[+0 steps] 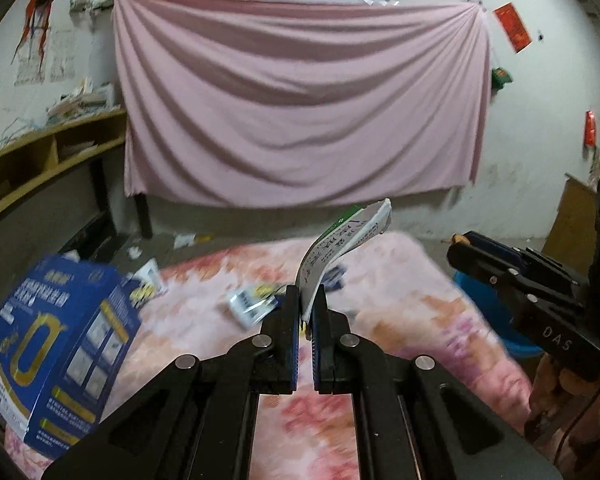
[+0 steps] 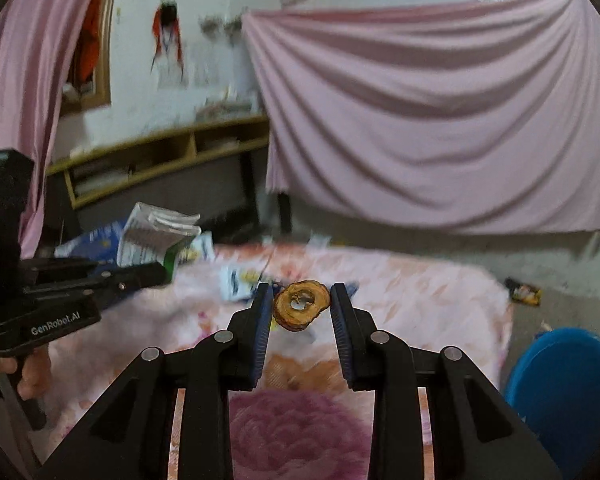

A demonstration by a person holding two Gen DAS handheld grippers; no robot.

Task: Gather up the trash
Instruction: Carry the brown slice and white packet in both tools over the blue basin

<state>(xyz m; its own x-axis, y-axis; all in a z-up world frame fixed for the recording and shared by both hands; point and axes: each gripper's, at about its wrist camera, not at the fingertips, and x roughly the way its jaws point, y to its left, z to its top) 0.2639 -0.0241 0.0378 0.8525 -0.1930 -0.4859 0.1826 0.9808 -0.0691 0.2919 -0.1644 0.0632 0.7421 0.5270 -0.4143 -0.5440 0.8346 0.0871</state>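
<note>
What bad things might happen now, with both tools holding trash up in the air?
1. The right tool holds the brown ring-shaped scrap only by its edges, so it might slip out and fall on the pink blanket.
2. The flattened carton bends over above the left tool and may snag.
3. The blue bin sits off to the side, so a drop could miss it.

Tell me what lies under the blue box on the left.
The blue box rests on the pink floral blanket, overhanging its left edge. Whatever sits beneath the box is hidden.
</note>
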